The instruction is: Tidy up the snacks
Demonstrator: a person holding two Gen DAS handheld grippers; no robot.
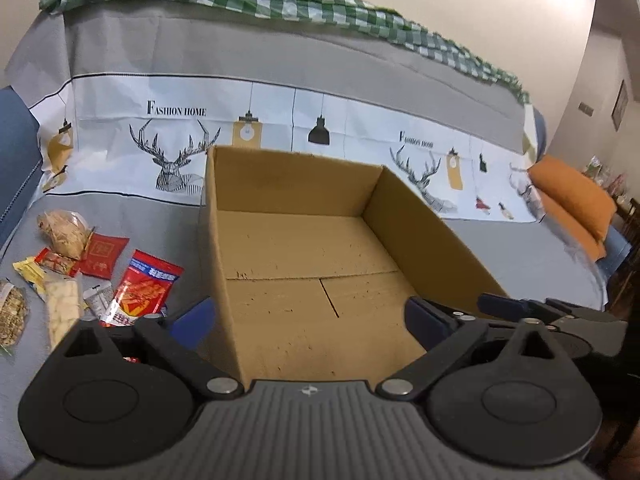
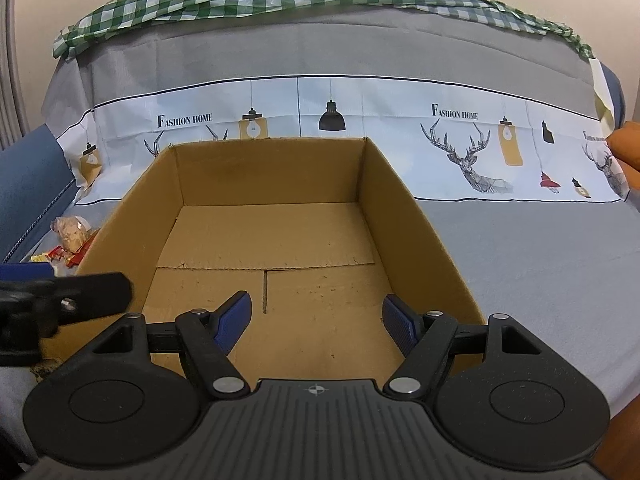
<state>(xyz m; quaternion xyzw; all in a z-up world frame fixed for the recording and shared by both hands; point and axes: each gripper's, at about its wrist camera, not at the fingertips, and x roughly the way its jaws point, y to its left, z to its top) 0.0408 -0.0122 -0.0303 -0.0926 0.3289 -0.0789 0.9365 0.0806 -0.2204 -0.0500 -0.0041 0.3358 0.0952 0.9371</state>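
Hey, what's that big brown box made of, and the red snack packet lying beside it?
Box: looks like plain corrugated cardboard, matte brown, with folded bottom flaps and scuffed fibres. Red snack packet: probably glossy plastic film, since it shines and wrinkles; foil lining can't be ruled out.

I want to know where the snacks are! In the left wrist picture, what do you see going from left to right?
Pile of snack packets → red snack bag → empty cardboard box → orange cushion.
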